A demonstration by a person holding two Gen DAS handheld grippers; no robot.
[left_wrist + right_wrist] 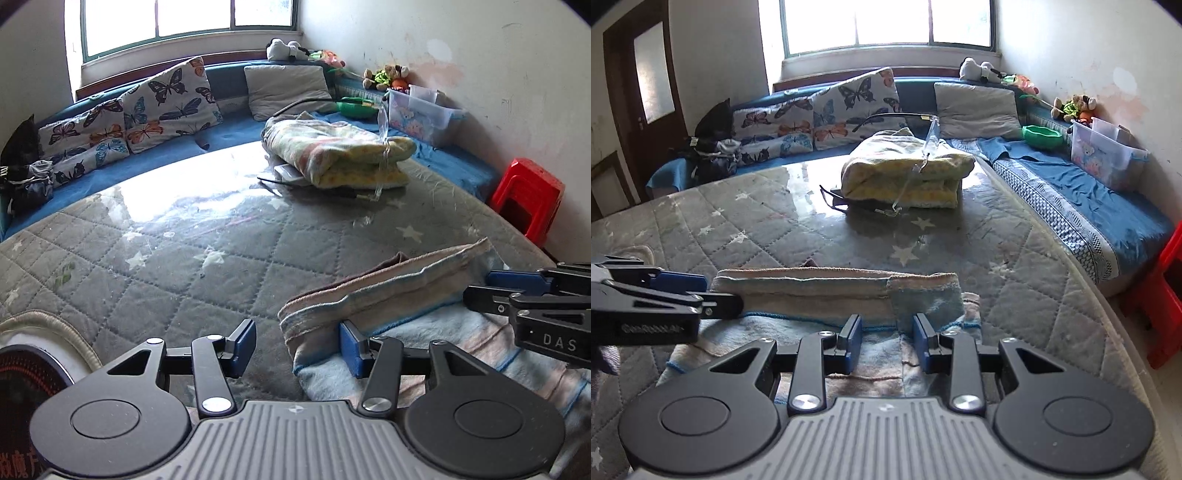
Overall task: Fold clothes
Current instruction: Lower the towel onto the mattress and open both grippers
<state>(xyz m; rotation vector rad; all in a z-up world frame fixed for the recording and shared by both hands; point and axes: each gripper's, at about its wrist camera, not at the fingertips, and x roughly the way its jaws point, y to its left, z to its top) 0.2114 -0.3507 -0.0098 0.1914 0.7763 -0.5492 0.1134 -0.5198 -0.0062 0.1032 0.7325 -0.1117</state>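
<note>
Cloth (406,295), a striped pale-blue and pink piece with its far edge rolled into a ridge, lay at the near edge of the quilted grey mattress (166,266) in the left wrist view. The left gripper (297,349) had its jaws parted, one blue pad touching the cloth's left end, nothing pinched. The right gripper (491,286) reached in from the right.

In the right wrist view the cloth (831,291) lay across the mattress (1015,277). The right gripper (886,343) hovered above it, jaws apart and empty. A folded yellow blanket (905,173) sat toward the far edge.
</note>
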